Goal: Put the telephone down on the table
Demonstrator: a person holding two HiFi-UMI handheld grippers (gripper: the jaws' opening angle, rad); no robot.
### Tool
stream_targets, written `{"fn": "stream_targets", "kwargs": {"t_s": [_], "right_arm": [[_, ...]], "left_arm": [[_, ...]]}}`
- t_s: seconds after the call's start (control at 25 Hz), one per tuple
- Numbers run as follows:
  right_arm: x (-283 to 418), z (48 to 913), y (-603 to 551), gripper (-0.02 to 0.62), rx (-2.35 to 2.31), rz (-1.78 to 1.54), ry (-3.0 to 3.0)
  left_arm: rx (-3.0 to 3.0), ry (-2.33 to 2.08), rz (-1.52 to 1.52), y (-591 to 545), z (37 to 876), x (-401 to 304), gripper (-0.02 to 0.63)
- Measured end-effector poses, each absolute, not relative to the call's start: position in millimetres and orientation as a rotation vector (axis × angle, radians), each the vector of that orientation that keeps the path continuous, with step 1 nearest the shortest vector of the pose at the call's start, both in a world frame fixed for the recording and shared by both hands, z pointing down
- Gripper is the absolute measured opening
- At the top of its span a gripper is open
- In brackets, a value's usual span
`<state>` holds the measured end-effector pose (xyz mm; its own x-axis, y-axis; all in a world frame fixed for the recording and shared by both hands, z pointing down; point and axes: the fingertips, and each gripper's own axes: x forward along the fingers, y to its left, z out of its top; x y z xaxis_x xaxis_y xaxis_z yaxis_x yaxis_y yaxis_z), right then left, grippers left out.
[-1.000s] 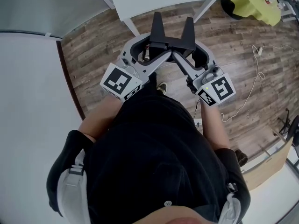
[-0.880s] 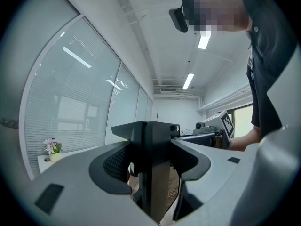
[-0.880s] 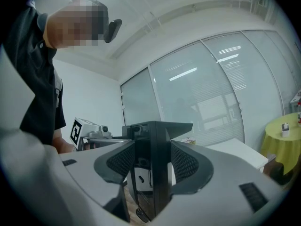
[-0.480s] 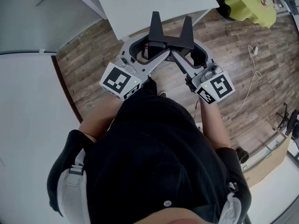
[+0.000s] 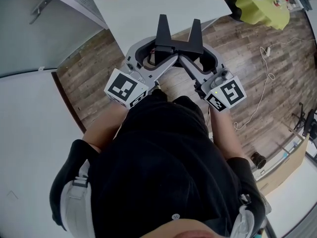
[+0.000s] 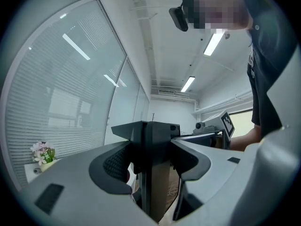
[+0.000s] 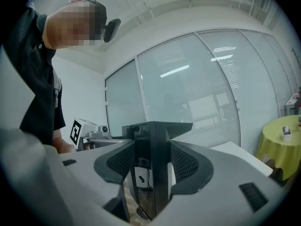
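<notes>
The left gripper (image 5: 163, 26) is held low before the body on a bent left forearm (image 5: 104, 125). It is angled inward, so that its black jaws point toward the white table (image 5: 148, 6) and are seen against that table's near edge. In the left gripper view (image 6: 149, 131) the jaws are pressed flat together, with nothing between them. A small bunch of flowers (image 6: 41, 153) is seen on the table at the left; its vessel cannot be made out. The right gripper (image 5: 194, 31) is held in a mirrored pose, angled inward, with its tips just beside the left gripper's but apart from them. In the right gripper view (image 7: 155, 131) its jaws are likewise closed on nothing. At the far right a round table under a yellow-green cloth (image 5: 260, 6) is seen, with a small white item (image 7: 286, 133) on it, and a white cable (image 5: 265, 78) lies on the wooden floor (image 5: 94, 68). The telephone is shown in no view, so its place relative to either gripper cannot be told.
</notes>
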<state>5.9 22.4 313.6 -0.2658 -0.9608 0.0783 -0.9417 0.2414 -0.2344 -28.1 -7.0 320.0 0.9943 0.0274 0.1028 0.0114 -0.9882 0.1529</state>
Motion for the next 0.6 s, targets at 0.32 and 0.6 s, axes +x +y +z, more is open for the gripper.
{"fn": "stream_targets", "kwargs": {"t_s": [0.32, 0.6], "right_arm": [[18.4, 314.3, 11.1, 0.235, -1.847, -0.351, 2.412], [61.1, 317.5, -9.6, 0.235, -1.756, -0.346, 2.461]], "left_arm": [[2.989, 0.026, 0.130, -18.3, 320.3, -15.8, 0.262], [3.009, -0.075, 0.143, -36.9, 321.6, 25.1, 0.262]]}}
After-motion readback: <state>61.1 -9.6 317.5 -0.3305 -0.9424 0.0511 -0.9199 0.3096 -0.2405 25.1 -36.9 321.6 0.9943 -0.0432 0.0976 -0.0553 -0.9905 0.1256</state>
